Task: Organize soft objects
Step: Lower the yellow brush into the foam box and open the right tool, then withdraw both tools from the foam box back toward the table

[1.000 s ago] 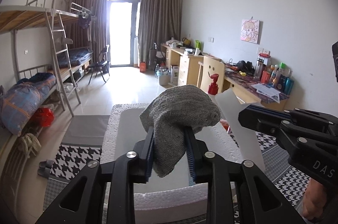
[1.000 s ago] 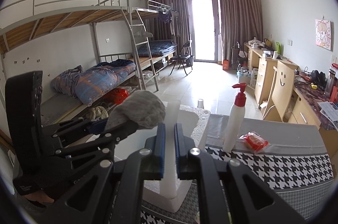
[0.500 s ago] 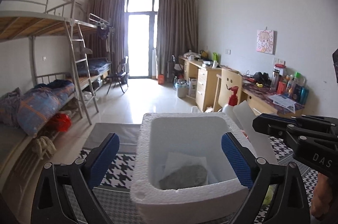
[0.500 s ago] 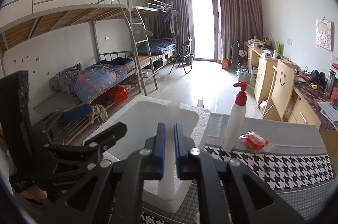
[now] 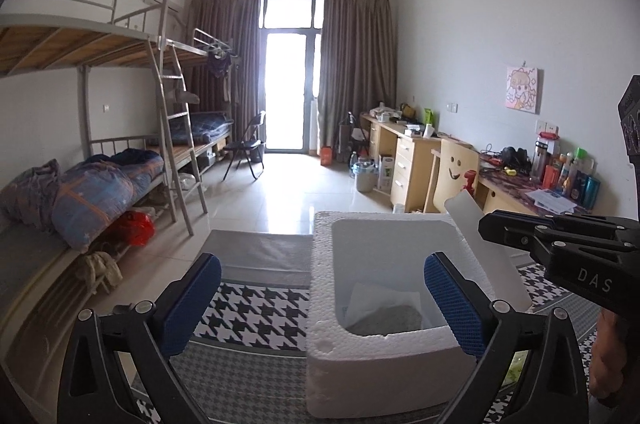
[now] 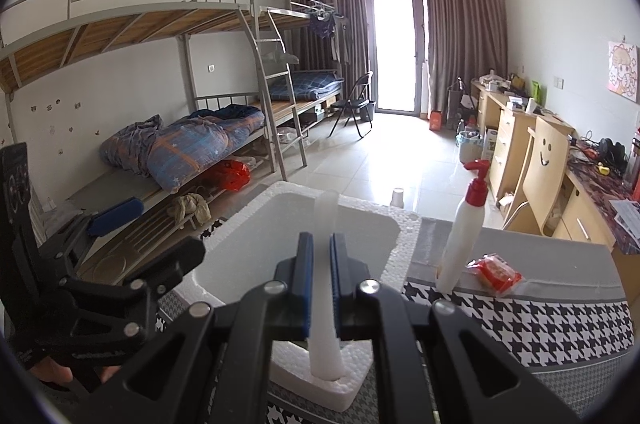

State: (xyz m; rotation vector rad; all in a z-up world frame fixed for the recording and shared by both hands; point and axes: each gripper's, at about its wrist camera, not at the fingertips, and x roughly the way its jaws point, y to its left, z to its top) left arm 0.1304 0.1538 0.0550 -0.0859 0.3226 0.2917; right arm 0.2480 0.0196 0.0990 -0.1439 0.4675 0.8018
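A white foam box (image 5: pixel 384 372) stands on the houndstooth table cloth (image 5: pixel 256 316). A grey knitted cloth (image 5: pixel 392 320) lies inside it on white paper. My left gripper (image 5: pixel 322 302) is open and empty, held above the box's near left edge. My right gripper (image 6: pixel 320 284) is shut on the box's thin white lid (image 6: pixel 326 264), held upright on edge over the box (image 6: pixel 280 248). The lid also shows in the left wrist view (image 5: pixel 484 252), to the right of the box.
A white pump bottle with a red top (image 6: pixel 464 224) and a red packet (image 6: pixel 496 272) stand on the table right of the box. Bunk beds (image 6: pixel 180 144) line the left wall, desks (image 6: pixel 516 144) the right.
My left gripper opened and dropped the grey cloth into the foam box, then drew back and to the left. My right gripper kept hold of the lid.
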